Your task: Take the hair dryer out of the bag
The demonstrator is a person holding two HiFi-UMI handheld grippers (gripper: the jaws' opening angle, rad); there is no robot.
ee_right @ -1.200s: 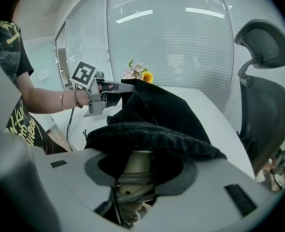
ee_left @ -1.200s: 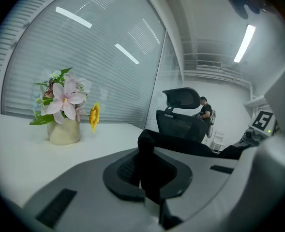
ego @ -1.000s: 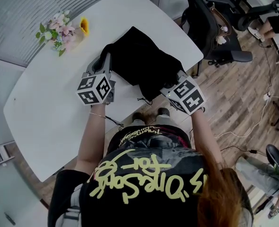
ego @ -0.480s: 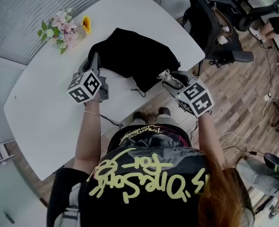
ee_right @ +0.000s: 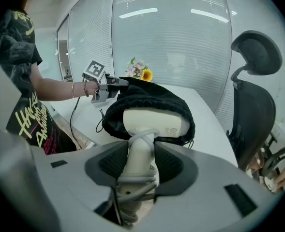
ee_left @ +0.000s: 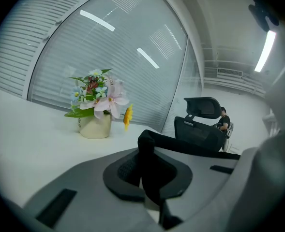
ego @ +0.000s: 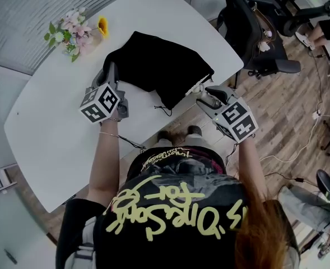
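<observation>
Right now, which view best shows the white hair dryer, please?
The right gripper view: the white hair dryer is clamped by its handle in the right gripper, head in the black cloth bag. The head view shows a white sliver; the left gripper view, none.

The bag (ego: 159, 66) is soft black fabric with a drawstring mouth. It lies slumped on the white desk (ego: 52, 122), mouth toward the desk's near edge. The hair dryer (ee_right: 154, 122) is white, with its cord wound round the handle. Its head sits in the bag mouth, apparently partly enclosed; the handle projects outward, clear of the fabric.
</observation>
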